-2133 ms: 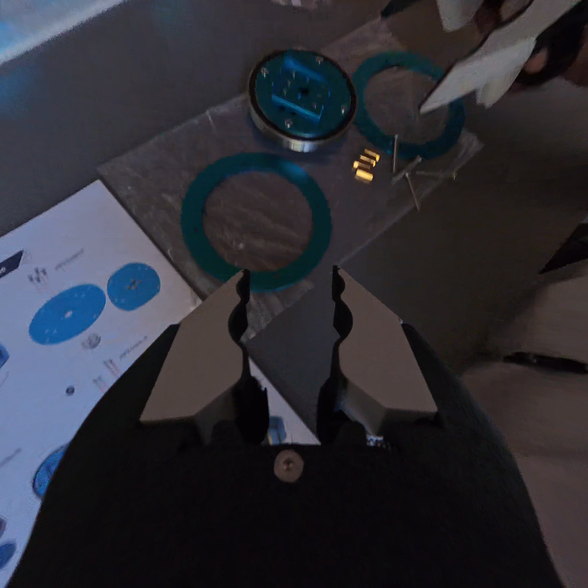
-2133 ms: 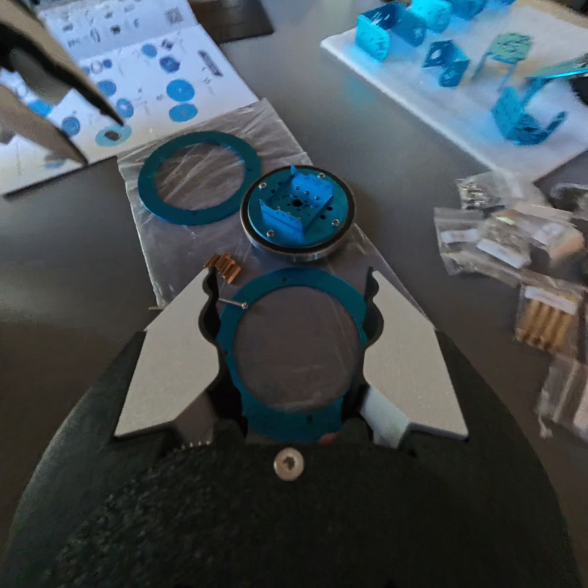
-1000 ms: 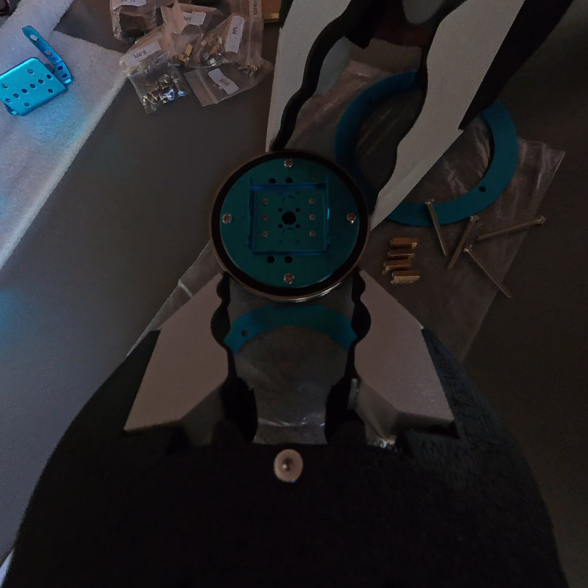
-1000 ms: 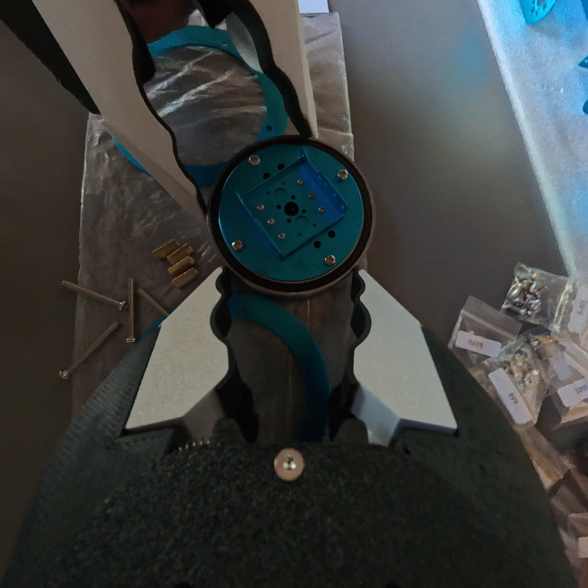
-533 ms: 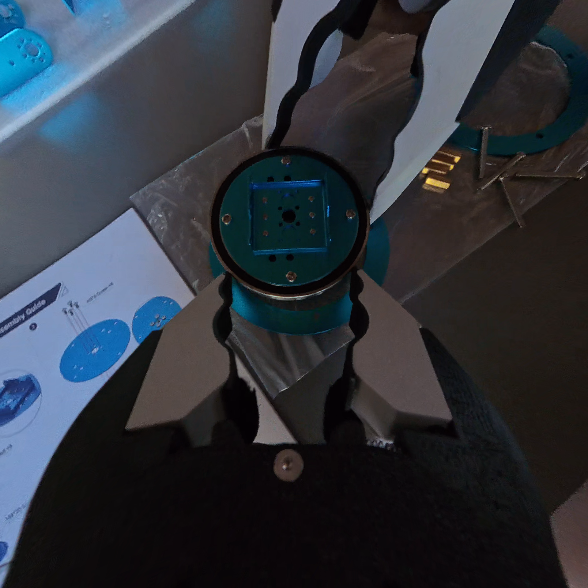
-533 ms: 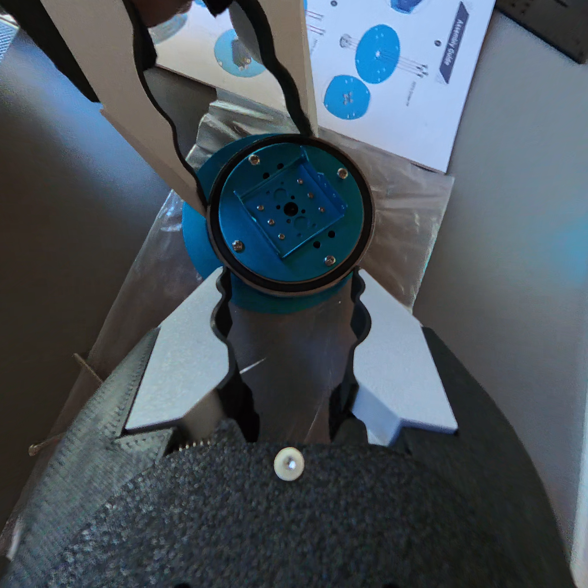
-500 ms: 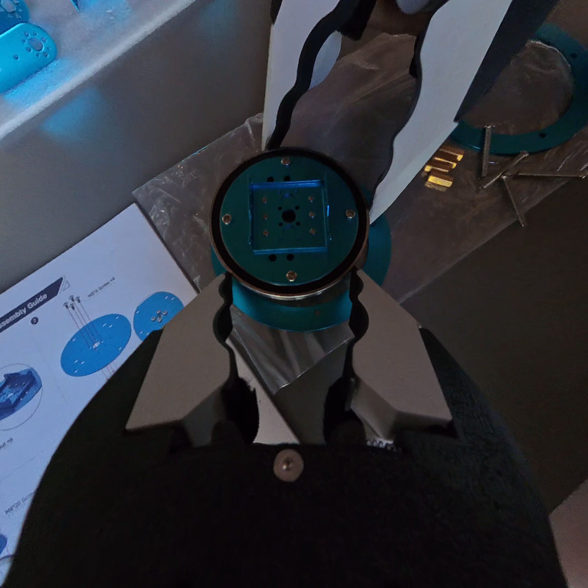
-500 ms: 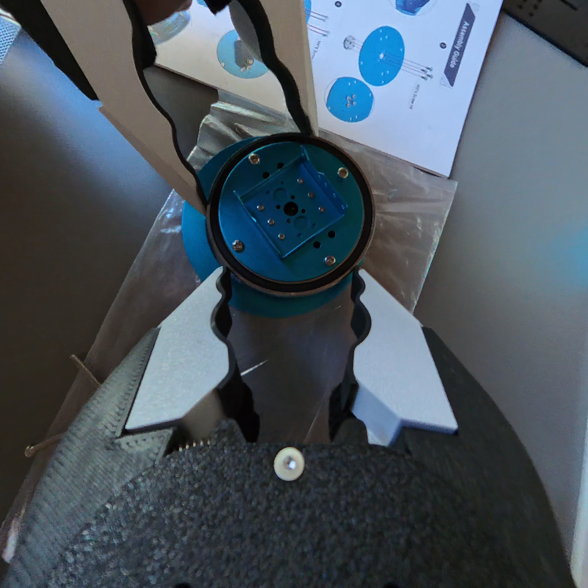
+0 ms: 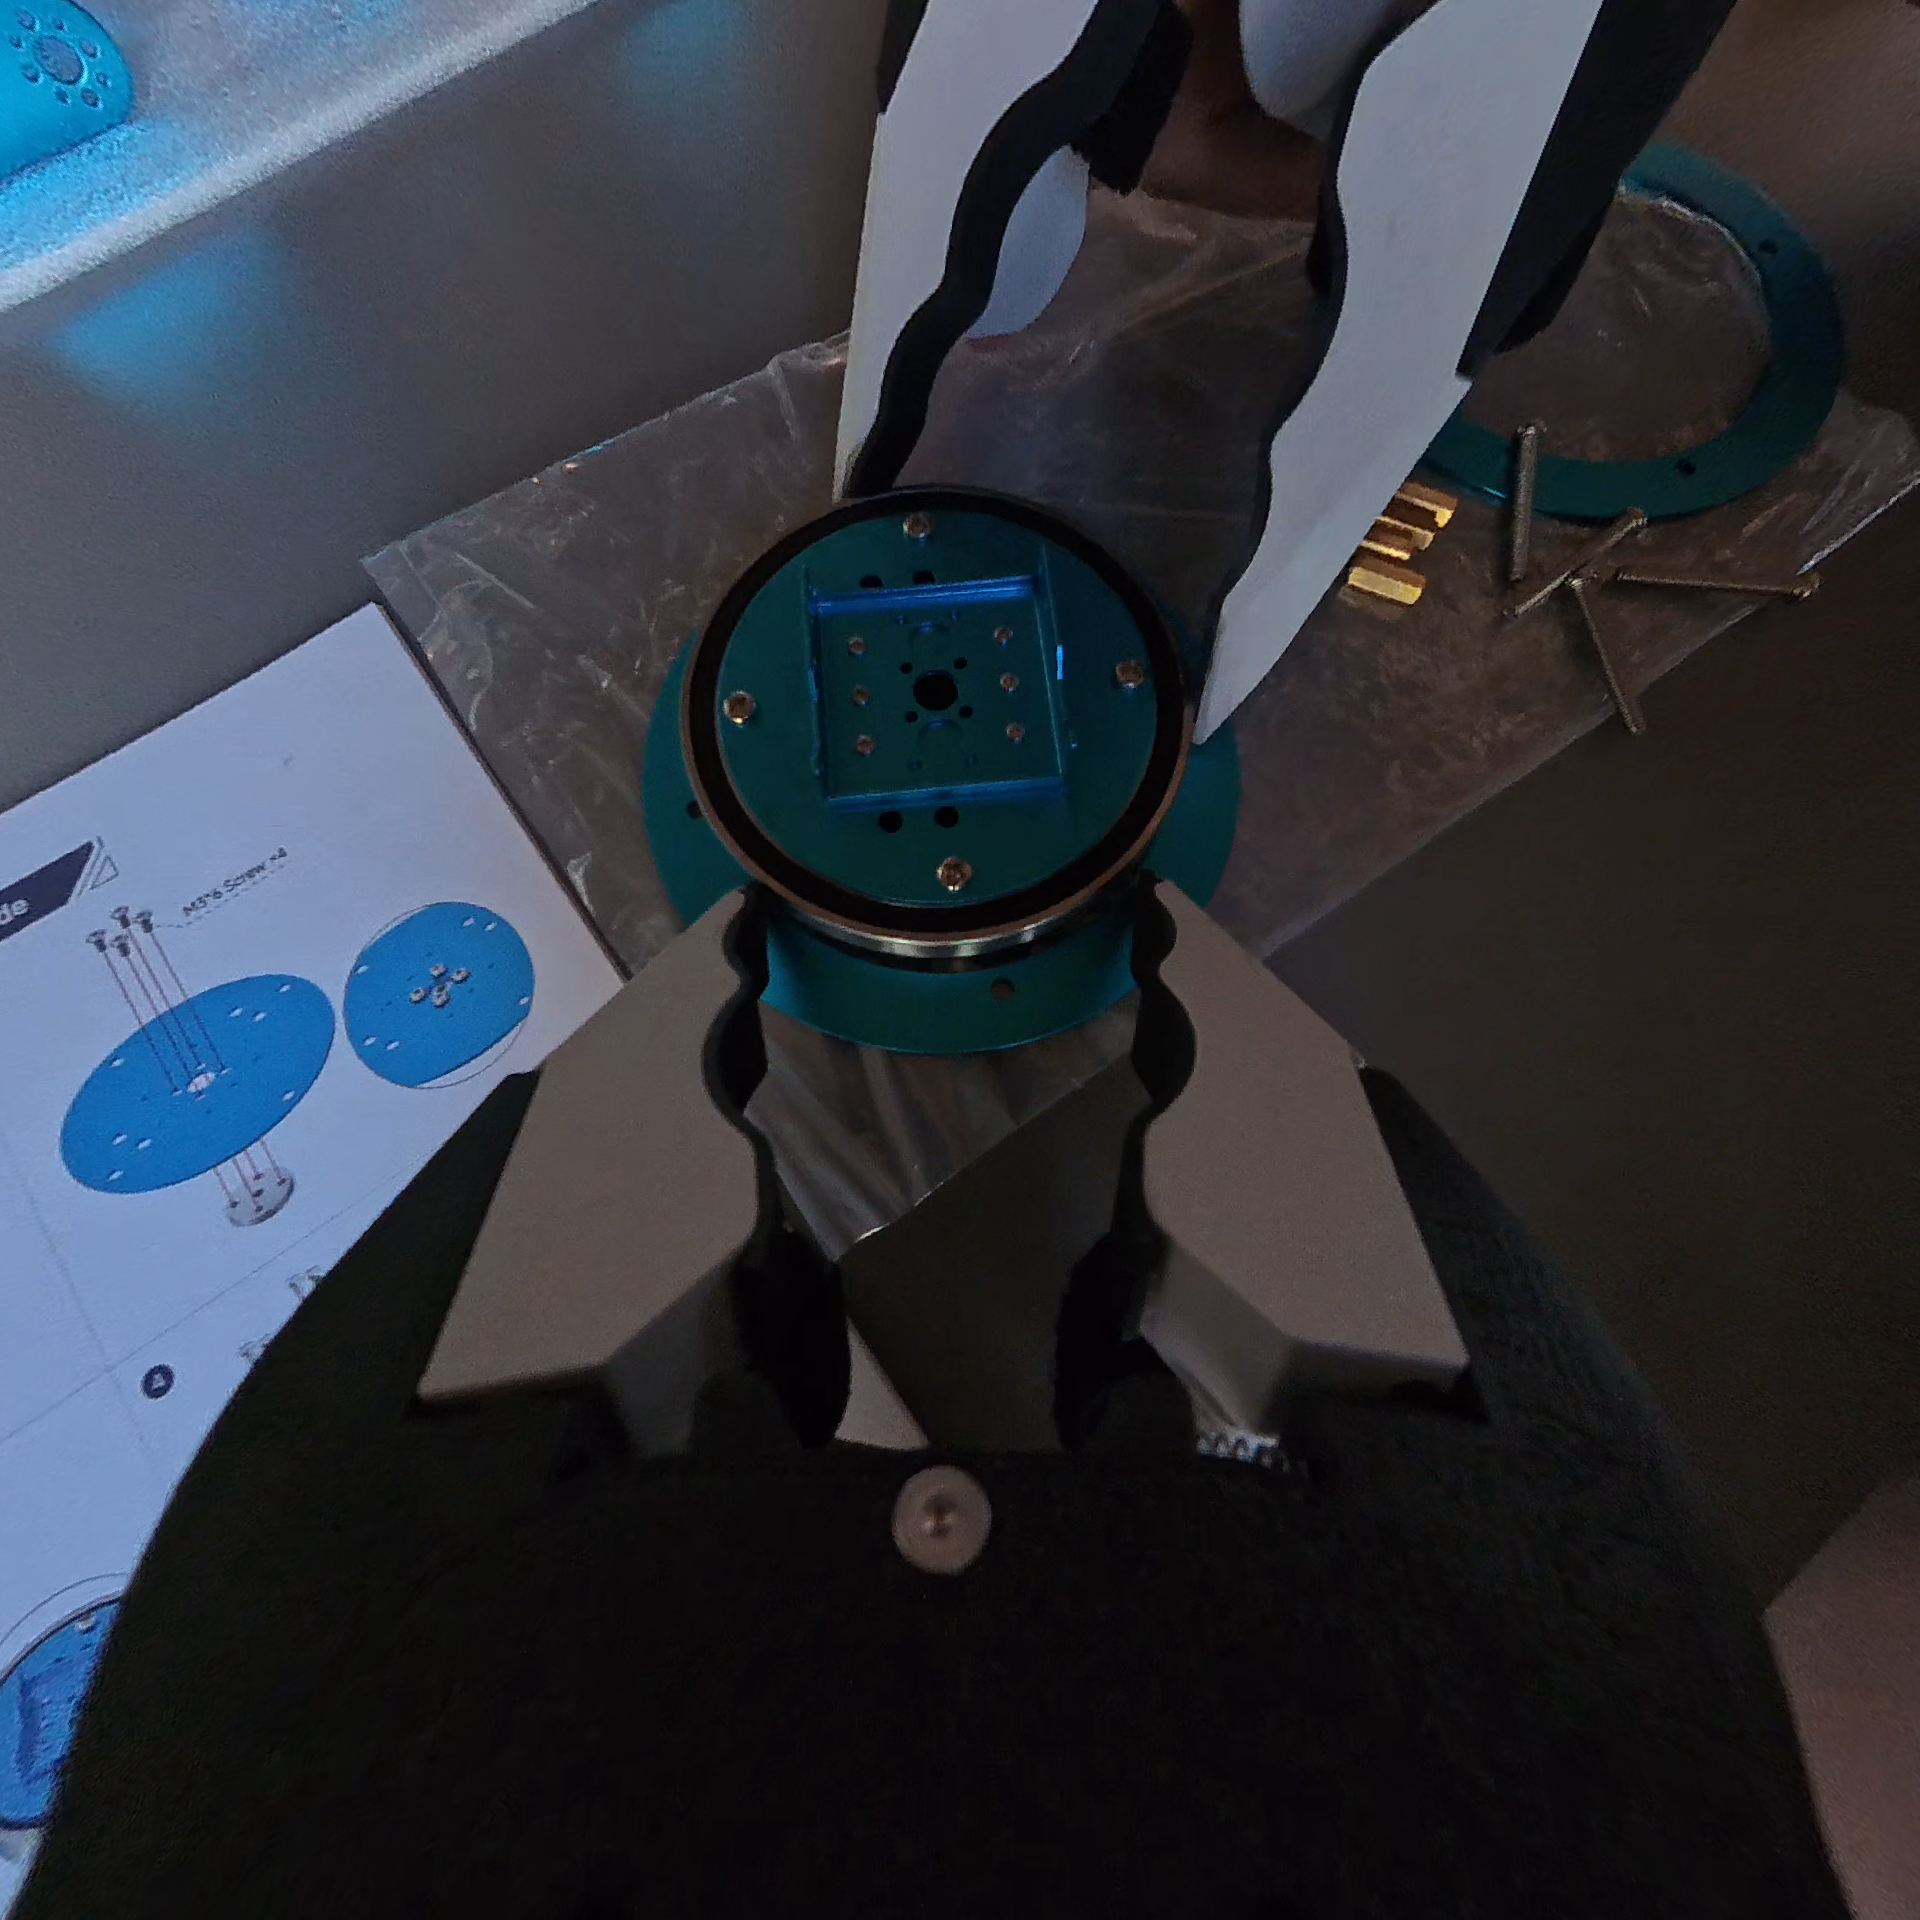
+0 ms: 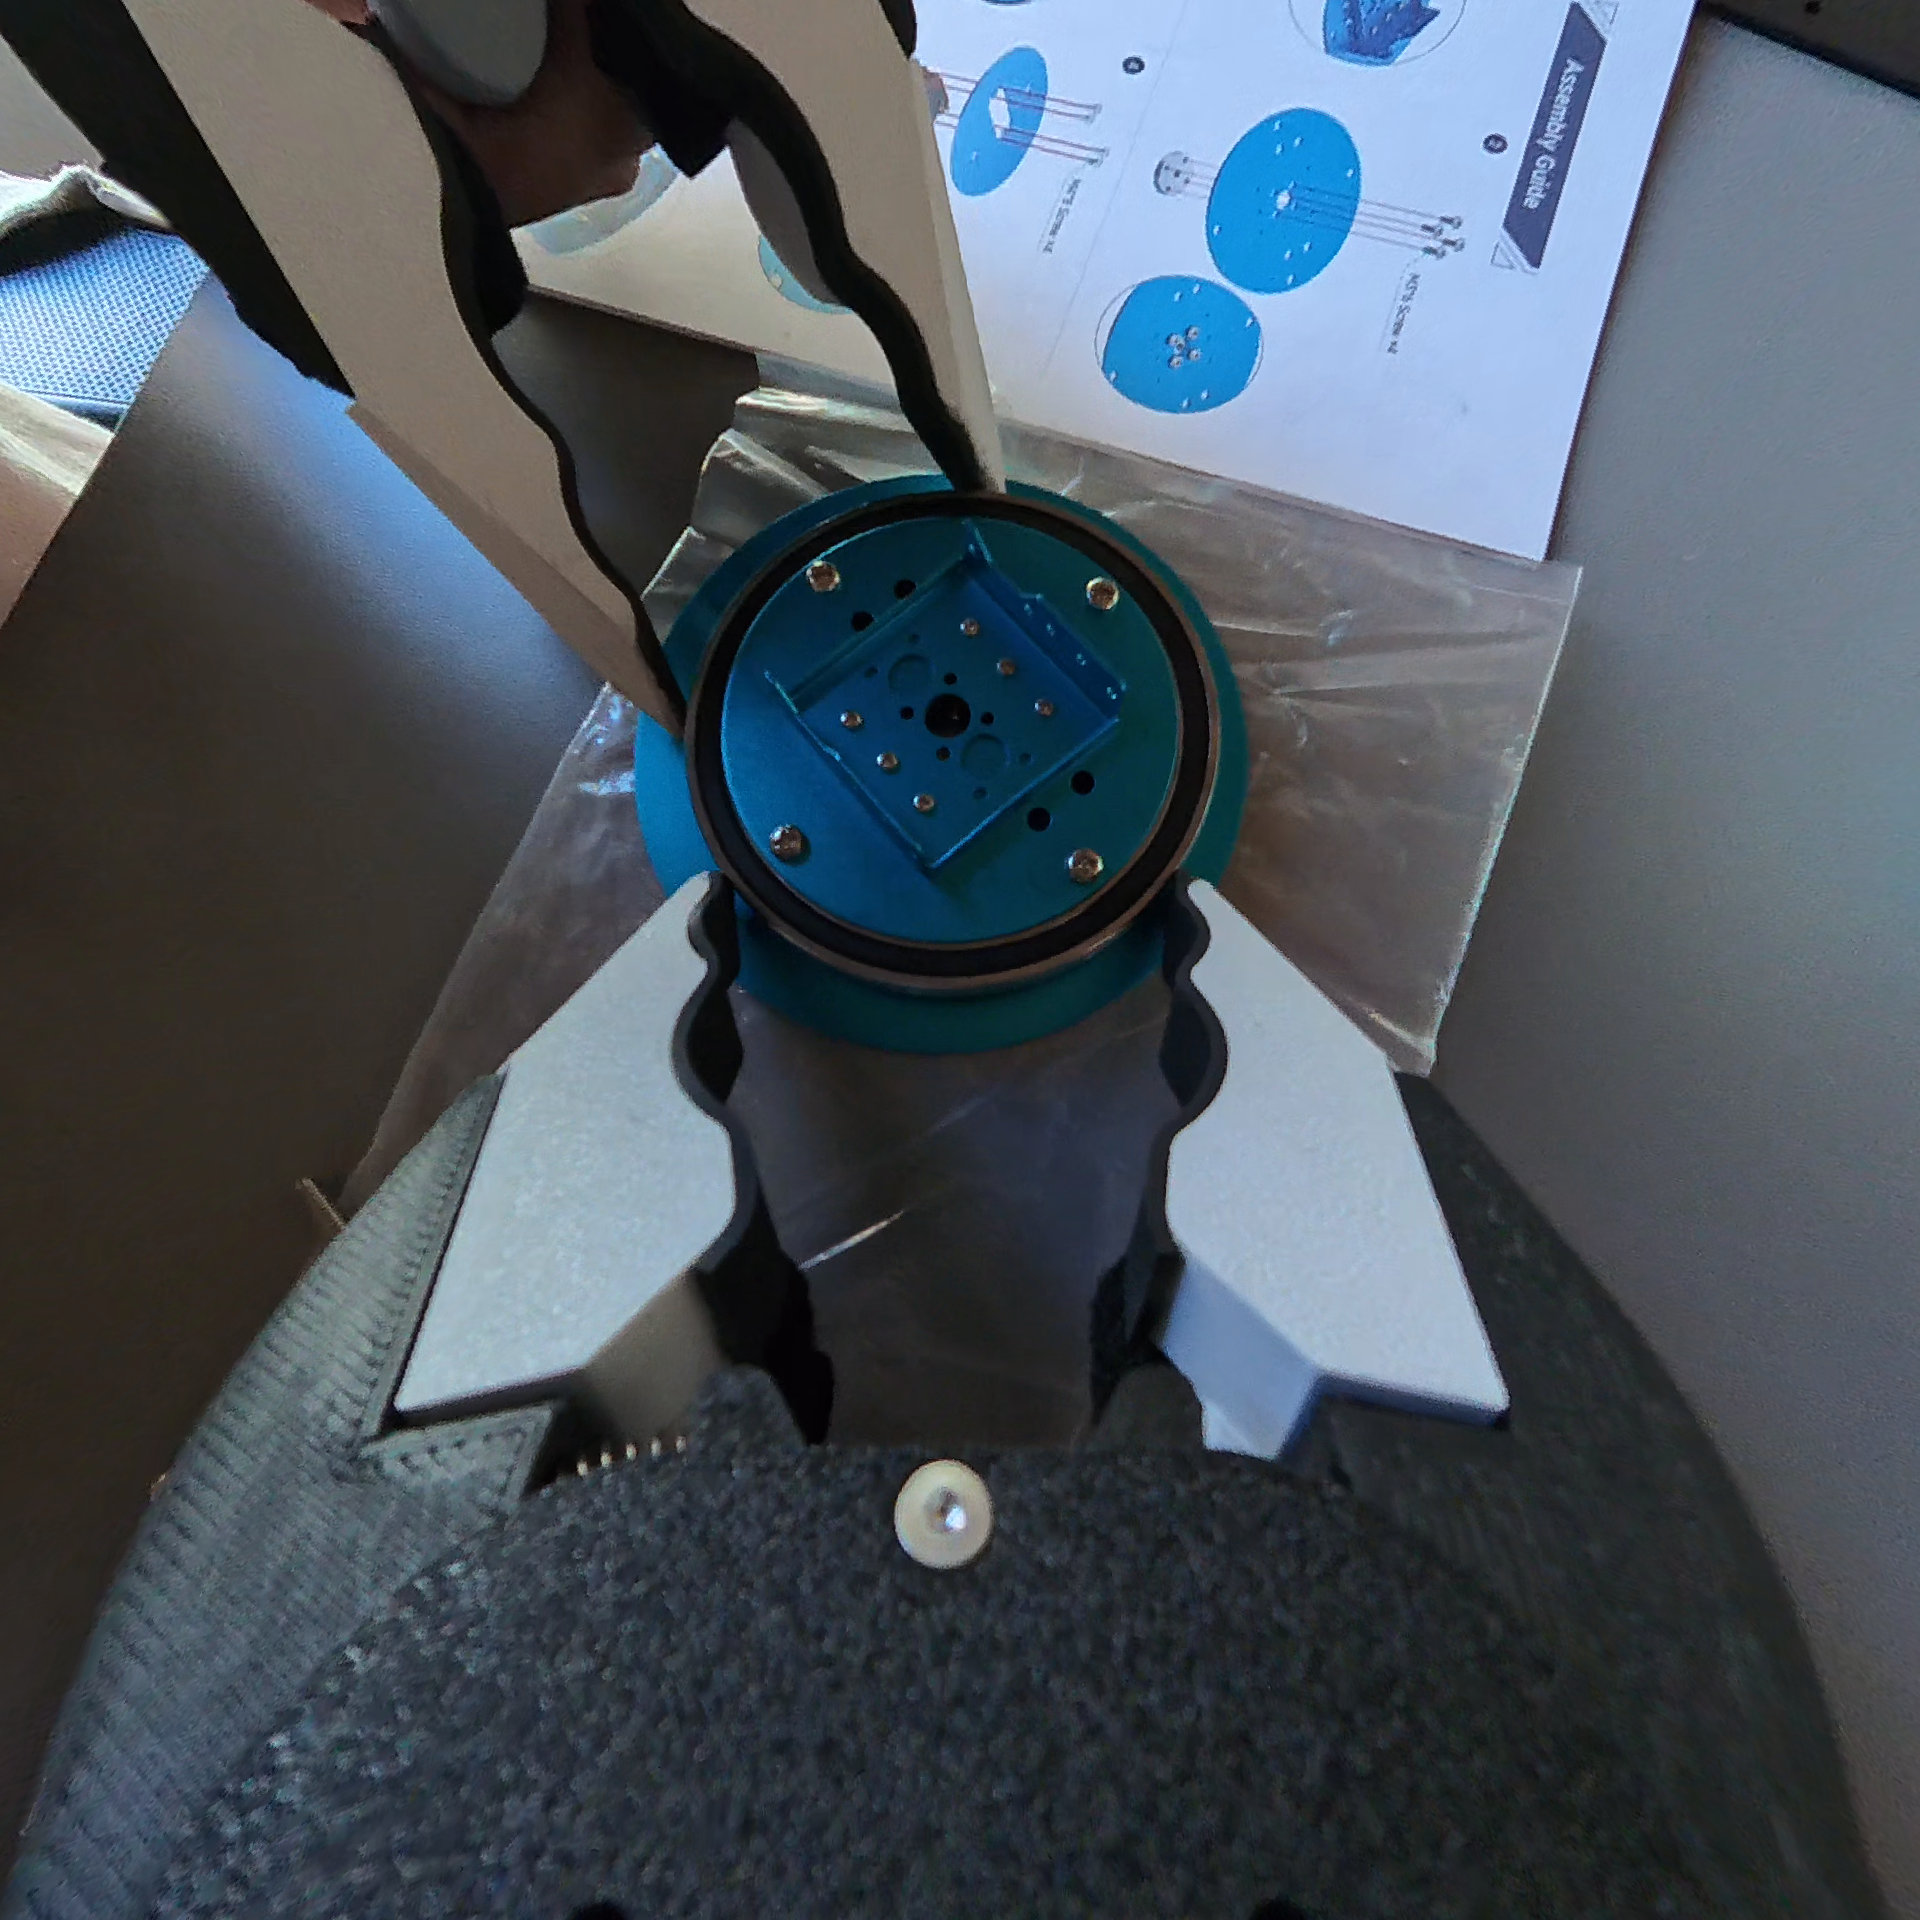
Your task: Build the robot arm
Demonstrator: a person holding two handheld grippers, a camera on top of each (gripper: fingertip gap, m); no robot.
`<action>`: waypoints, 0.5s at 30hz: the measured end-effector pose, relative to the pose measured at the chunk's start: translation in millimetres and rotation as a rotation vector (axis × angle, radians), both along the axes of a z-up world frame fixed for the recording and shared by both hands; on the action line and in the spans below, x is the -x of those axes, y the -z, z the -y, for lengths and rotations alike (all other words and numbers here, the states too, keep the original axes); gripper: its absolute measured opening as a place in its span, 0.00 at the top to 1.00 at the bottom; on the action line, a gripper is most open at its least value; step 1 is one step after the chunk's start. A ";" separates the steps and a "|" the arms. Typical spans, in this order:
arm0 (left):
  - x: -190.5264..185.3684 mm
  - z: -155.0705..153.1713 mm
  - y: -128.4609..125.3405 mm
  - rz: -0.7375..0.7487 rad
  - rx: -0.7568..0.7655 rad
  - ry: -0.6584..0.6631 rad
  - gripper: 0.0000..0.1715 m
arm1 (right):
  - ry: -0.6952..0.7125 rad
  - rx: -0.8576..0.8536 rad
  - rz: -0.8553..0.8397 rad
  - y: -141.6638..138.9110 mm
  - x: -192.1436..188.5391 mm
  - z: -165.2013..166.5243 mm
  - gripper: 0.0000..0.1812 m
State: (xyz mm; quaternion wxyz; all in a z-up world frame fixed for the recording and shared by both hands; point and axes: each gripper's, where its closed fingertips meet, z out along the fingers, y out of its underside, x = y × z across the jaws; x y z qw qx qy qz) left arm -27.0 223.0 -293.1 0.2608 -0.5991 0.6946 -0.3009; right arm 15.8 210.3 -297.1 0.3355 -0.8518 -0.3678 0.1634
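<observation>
A round blue disc with a square bracket, set in a metal bearing ring (image 9: 935, 717), is clasped from opposite sides by both grippers. My left gripper (image 9: 945, 909) has both fingertips against its near rim. My right gripper (image 10: 945, 894) does the same from the other side on the disc (image 10: 951, 727). The right gripper's white fingers (image 9: 1340, 416) show at the top of the left wrist view. The left gripper's fingers (image 10: 468, 468) show at the top of the right wrist view. The disc sits over a flat teal ring (image 9: 935, 1013) (image 10: 935, 1023) on a clear plastic sheet (image 9: 540, 623). I cannot tell whether they touch.
A second teal ring (image 9: 1766, 436), several brass standoffs (image 9: 1392, 551) and long screws (image 9: 1590, 603) lie on the sheet to the right. A printed instruction sheet (image 9: 260, 935) (image 10: 1299, 208) lies beside it. A white foam tray with a blue part (image 9: 62, 73) is at the far left.
Both grippers closed in on the disc, then carried it from between the two rings to over the ring by the instruction sheet. In the last half second it hardly moved.
</observation>
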 end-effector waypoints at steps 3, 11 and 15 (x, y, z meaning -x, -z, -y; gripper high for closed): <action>1.9 -1.3 -1.6 -0.001 -0.013 -0.005 0.60 | -0.008 0.001 0.011 -0.4 1.7 -1.0 0.55; 4.5 -0.6 -12.2 0.056 0.077 0.025 0.60 | 0.129 -0.005 -0.054 -20.1 -19.0 12.7 0.57; -6.4 -4.5 -5.8 0.040 0.040 0.054 0.46 | 0.215 0.031 -0.109 -19.3 -12.2 30.3 0.57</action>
